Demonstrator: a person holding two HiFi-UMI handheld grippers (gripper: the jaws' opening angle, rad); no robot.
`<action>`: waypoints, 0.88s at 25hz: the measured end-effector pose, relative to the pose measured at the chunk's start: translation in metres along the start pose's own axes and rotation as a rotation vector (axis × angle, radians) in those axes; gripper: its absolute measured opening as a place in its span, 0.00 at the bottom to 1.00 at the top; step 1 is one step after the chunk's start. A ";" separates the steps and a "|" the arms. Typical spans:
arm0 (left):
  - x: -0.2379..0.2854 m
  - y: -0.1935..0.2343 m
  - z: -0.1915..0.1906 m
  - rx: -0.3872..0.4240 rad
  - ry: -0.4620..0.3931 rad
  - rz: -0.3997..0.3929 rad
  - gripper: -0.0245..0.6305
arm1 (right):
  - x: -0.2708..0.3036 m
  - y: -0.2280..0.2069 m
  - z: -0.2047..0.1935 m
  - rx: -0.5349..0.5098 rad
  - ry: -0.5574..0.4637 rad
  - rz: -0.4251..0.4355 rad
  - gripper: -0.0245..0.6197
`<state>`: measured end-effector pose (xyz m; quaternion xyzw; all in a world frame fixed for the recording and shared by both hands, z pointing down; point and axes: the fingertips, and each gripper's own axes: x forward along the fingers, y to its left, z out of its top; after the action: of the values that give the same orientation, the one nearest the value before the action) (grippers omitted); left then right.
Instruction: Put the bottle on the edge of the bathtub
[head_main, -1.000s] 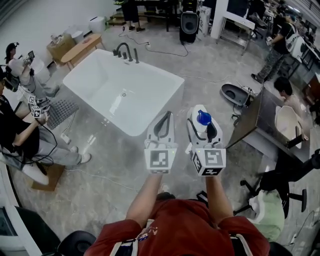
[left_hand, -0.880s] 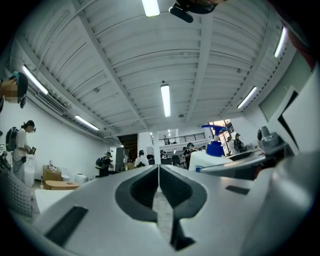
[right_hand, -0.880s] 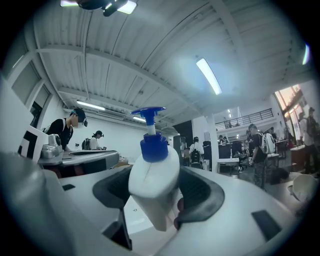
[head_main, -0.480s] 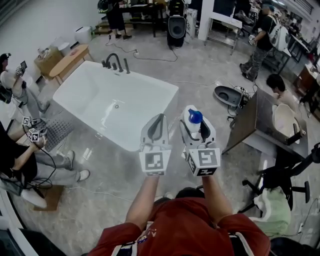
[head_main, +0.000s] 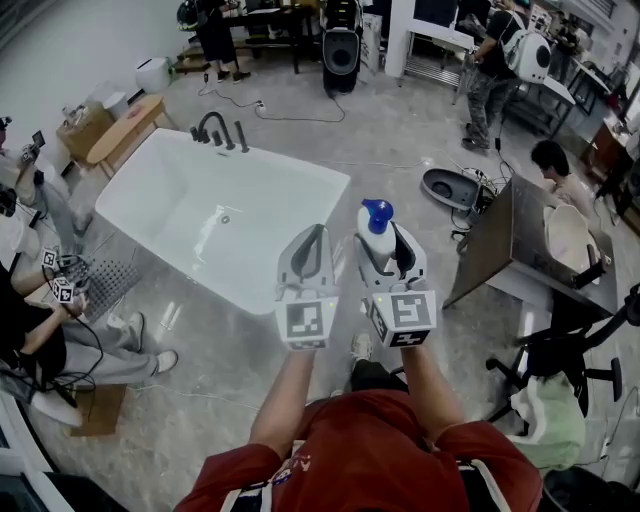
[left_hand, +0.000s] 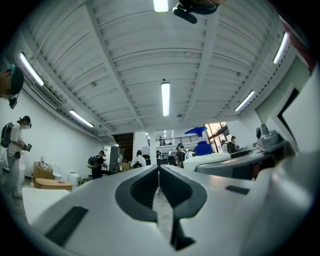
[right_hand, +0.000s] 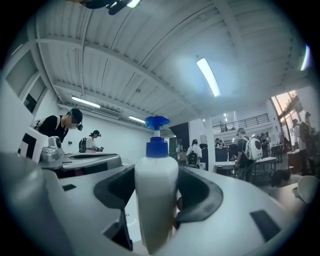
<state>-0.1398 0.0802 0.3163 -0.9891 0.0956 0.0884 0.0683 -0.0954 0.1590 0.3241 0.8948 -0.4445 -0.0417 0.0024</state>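
Observation:
A white bottle (head_main: 378, 238) with a blue pump top stands upright between the jaws of my right gripper (head_main: 380, 246), which is shut on it. In the right gripper view the bottle (right_hand: 156, 190) fills the middle of the gripper (right_hand: 159, 189), whose jaws have just been closing a little on it. My left gripper (head_main: 311, 236) is held beside it, shut with nothing in it; its jaws meet in the left gripper view (left_hand: 159, 172). The white bathtub (head_main: 255, 156) lies ahead and to the left, its near right corner just beyond the left gripper.
A black faucet (head_main: 215, 128) stands at the tub's far end. People sit on the floor at the left (head_main: 40, 330). A metal table (head_main: 520, 240) with a seated person is at the right, a black chair (head_main: 560, 365) nearer. A black speaker (head_main: 340, 48) stands far back.
Both grippers have moved forward toward the bathtub, which now sits closer in the head view. The bottle stays in the right gripper.

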 end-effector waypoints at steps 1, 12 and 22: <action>0.007 0.002 0.000 -0.001 -0.003 0.003 0.06 | 0.006 -0.003 0.000 0.001 -0.002 0.001 0.45; 0.087 0.009 -0.008 0.022 0.004 0.014 0.06 | 0.068 -0.054 0.005 0.025 -0.016 0.012 0.45; 0.173 0.002 -0.023 0.026 0.021 0.018 0.06 | 0.130 -0.120 -0.010 0.056 0.000 0.016 0.45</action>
<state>0.0309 0.0438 0.3055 -0.9881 0.1064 0.0772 0.0795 0.0788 0.1276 0.3199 0.8908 -0.4528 -0.0292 -0.0221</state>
